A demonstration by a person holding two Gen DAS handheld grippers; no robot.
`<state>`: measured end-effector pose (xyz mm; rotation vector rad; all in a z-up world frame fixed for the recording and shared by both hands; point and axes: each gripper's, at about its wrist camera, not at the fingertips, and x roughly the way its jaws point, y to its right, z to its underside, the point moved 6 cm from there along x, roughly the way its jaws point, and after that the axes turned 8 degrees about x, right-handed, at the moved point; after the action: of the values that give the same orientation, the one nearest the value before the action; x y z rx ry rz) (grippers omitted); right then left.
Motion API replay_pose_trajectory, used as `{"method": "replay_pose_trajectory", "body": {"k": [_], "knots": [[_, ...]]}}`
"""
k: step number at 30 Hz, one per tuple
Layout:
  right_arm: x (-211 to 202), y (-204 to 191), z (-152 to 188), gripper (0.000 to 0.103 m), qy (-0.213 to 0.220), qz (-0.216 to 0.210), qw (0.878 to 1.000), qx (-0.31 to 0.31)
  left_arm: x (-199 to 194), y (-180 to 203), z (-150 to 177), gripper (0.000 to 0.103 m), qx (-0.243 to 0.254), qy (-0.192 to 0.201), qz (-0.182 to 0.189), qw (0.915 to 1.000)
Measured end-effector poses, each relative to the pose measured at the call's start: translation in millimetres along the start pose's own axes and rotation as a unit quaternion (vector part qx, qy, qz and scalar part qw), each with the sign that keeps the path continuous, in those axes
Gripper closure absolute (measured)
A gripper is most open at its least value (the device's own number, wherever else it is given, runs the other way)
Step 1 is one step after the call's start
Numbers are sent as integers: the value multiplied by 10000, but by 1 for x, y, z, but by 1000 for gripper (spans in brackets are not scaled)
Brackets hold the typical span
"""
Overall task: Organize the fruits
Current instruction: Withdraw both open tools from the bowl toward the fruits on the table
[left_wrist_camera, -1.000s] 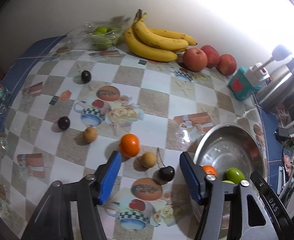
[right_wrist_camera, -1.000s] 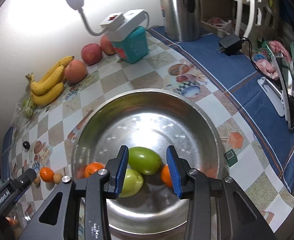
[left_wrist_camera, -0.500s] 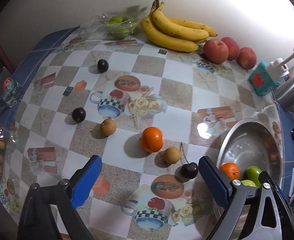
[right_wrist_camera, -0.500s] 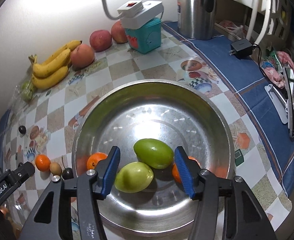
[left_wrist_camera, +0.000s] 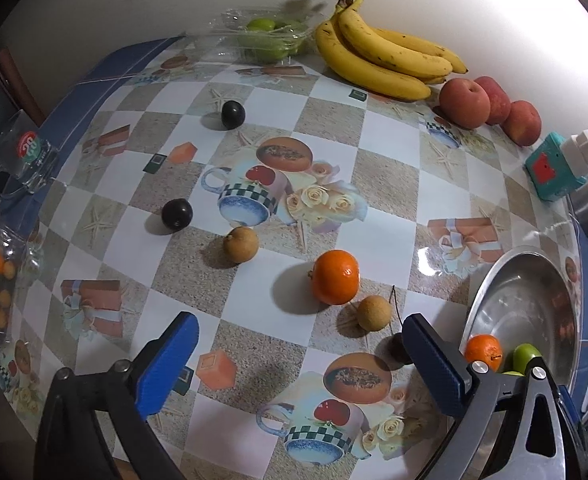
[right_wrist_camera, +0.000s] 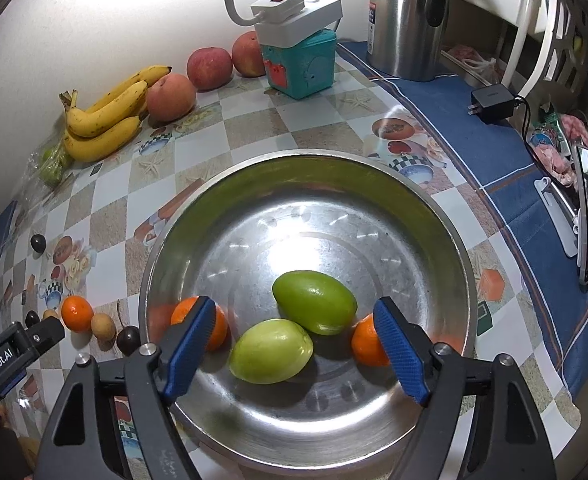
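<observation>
Both your grippers have spread wide: the right gripper (right_wrist_camera: 294, 344) hovers empty over the steel bowl (right_wrist_camera: 434, 216) holding two green fruits (right_wrist_camera: 314, 300); your left gripper (left_wrist_camera: 298, 360) gapes before a tangerine (left_wrist_camera: 335, 277), a longan (left_wrist_camera: 372, 313) beside it.

Three apples (left_wrist_camera: 464, 103), three mandarins (left_wrist_camera: 335, 277)
</observation>
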<state>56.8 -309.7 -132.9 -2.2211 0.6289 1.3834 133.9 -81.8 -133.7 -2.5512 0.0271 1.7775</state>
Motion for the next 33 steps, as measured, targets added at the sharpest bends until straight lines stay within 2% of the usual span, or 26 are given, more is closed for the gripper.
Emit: {"method": "replay_pose_trajectory", "body": {"k": [2, 3, 4, 8, 10, 20, 26, 33], "knots": [[1, -1, 1, 18, -39, -56, 10000, -17, 0, -2, -1, 0, -23, 26, -26, 10000], [2, -2, 2, 9, -52, -74, 10000, -11, -1, -3, -1, 0, -36, 47, -42, 10000], [2, -2, 2, 5, -46, -76, 10000, -13, -2, -4, -2, 0, -43, 76, -65, 9999], [0, -2, 1, 5, 37, -86, 10000, 1, -4, -7, -4, 0, -42, 189, -117, 9997], [0, -1, 0, 1, 75, -76, 9999, 18, -6, -7, -5, 0, -10, 235, -157, 9996], [-5, -2, -2, 1, 256, -166, 9995, 20, -13, -7, -10, 0, 228, 366, -241, 9988], [-8, -14, 0, 1, 204, -530, 9984, 71, -25, -16, -19, 0, 252, 624, -309, 9973], [-18, -51, 4, 1, 242, -879, 9957, -185, -30, -46, -25, 0, 60, 681, -311, 9972]]}}
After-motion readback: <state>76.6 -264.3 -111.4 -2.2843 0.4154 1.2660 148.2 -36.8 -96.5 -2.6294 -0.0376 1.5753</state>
